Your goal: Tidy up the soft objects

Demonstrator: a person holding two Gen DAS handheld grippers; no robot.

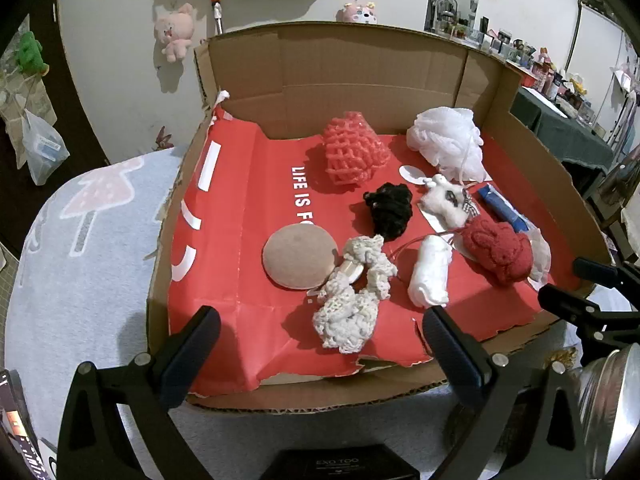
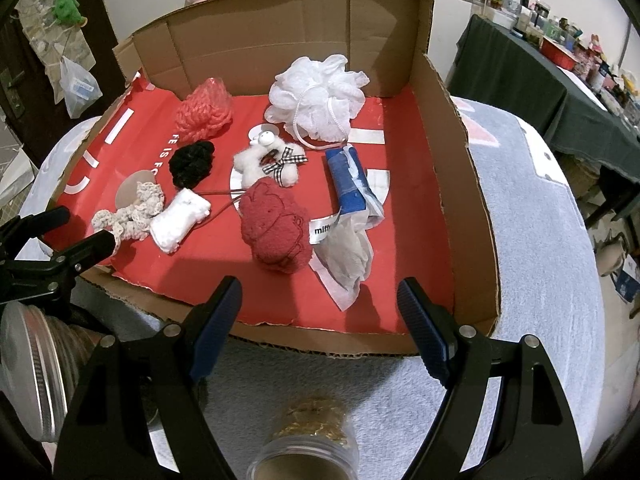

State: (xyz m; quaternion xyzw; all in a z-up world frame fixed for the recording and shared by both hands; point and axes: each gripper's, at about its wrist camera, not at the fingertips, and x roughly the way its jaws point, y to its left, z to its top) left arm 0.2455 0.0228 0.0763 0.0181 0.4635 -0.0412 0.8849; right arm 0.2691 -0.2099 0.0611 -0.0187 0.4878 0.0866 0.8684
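Tray: cardboard box [image 1: 400, 80] lined with red paper [image 1: 256, 208], back and right walls upright, set on a pale blue cloth [image 1: 80, 264].
Left gripper [image 1: 320, 356]: jaws spread wide, nothing between them, hovering over the near edge of the box.
Right gripper [image 2: 320, 324]: jaws likewise spread, empty, above the near rim.
Centre of tray: black scrunchie [image 1: 390, 210], white fluffy toy with checked bow [image 2: 266, 162] just beside it at 3 o'clock.
12 o'clock: coral foam net [image 1: 354, 154].
1 o'clock: white mesh bath pouf [image 2: 318, 96] near the back wall.
3 o'clock: blue packet [image 2: 346, 182] lying over crumpled white wrapping [image 2: 346, 256].
5 o'clock: red plush toy [image 2: 276, 226], touching a label.
6 o'clock: small white pillow [image 1: 430, 276].
7 o'clock: cream crocheted piece [image 1: 352, 300], overlapping a beige round pad [image 1: 298, 258].
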